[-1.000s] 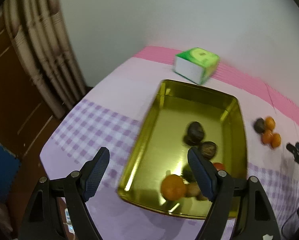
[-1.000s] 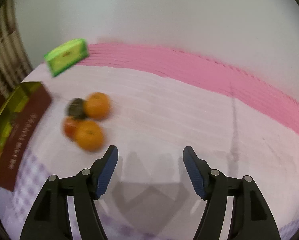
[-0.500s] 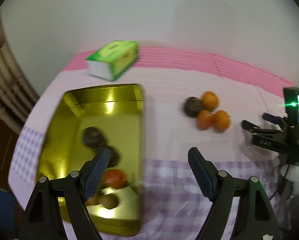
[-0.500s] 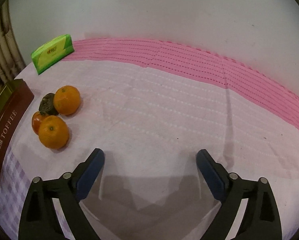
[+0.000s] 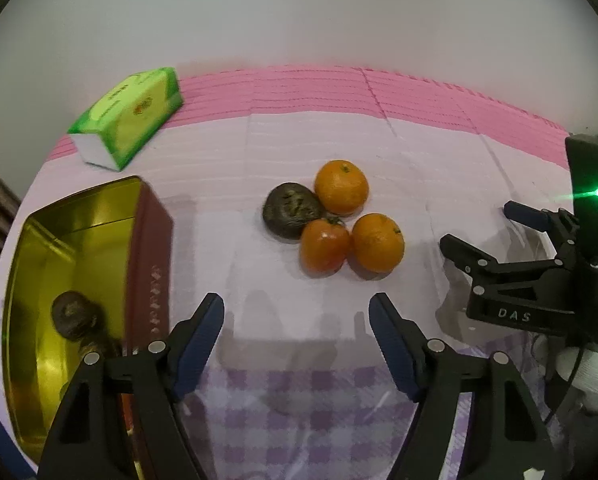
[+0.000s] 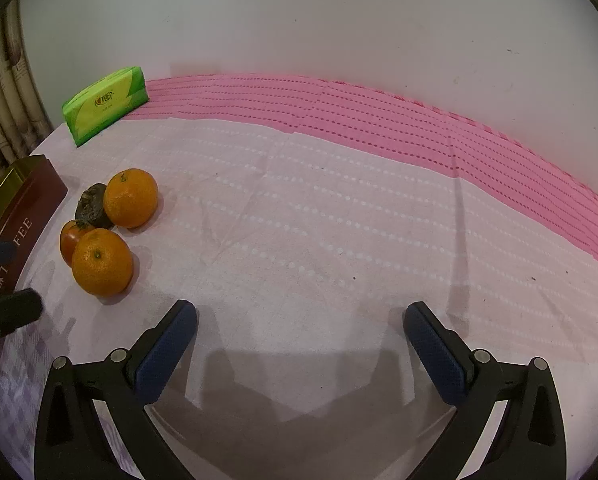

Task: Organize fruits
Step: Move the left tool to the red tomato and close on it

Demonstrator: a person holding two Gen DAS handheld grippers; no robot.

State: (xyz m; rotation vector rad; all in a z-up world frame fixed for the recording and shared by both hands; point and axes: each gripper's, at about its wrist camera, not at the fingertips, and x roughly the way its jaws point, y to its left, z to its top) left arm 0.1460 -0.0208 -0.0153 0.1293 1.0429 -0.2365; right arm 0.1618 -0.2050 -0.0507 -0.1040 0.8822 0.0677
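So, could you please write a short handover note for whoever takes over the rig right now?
Left tongs: empty, jaws closing, aimed at the fruit cluster on the cloth.
Right tongs: empty, jaws opening wide over bare tablecloth, to the right of the cluster.
On the cloth, touching: two oranges, a tomato, a dark wrinkled fruit.
Gold tin at left: one dark fruit shows inside; the rest is hidden by the left tongs.
Green tissue pack at the back, not part of the job.
Left: move the four loose fruits, presumably into the tin.
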